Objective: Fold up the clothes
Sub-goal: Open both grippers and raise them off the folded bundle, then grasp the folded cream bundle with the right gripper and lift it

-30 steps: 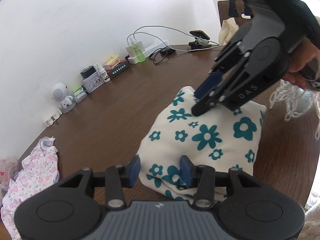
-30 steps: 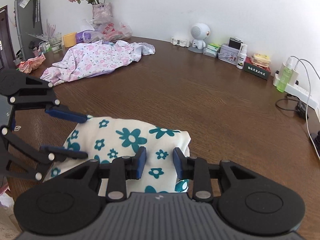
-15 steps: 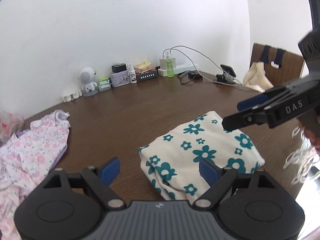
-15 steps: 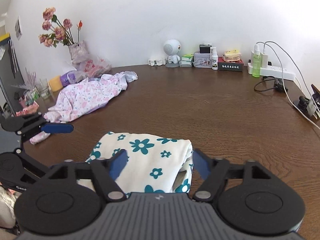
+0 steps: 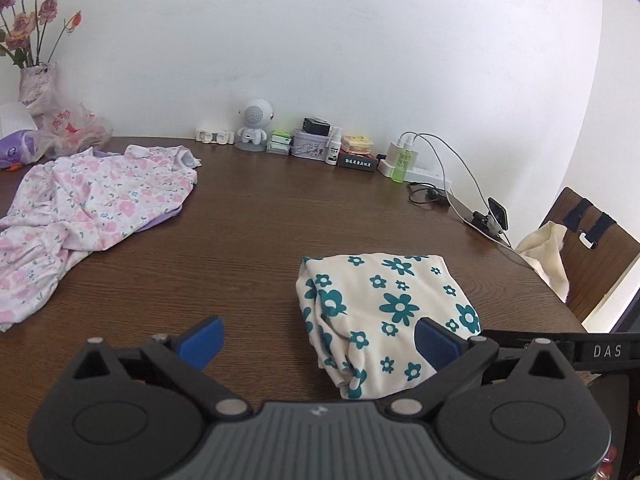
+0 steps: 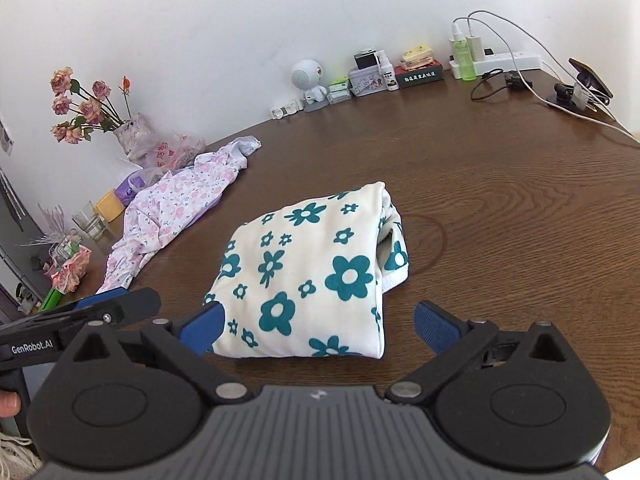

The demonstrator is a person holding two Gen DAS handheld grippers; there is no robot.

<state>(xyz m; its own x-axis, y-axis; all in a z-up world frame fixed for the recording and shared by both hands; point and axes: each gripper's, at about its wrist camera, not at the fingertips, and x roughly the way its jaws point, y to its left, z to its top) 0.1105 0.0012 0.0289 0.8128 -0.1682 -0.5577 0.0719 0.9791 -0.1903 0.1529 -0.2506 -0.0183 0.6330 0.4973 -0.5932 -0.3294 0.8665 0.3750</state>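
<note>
Both grippers, left gripper (image 5: 318, 340) and right gripper (image 6: 318, 322), backed off, fingers opening wide, empty; folded floral top (image 6: 312, 272) sits on tabletop (image 6: 500, 220) at 12 o'clock, soft, floppy, grab the edges

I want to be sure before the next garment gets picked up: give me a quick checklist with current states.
1. Cream top with teal flowers folded and lying on the table: ok.
2. Left tool free of cloth, jaws opening: ok.
3. Right tool free of cloth, jaws opening: ok.
4. Pink flowered garment folded: not ok, it lies crumpled.
5. Bare table between the two garments: ok.
6. Cables away from both garments: ok.
</note>
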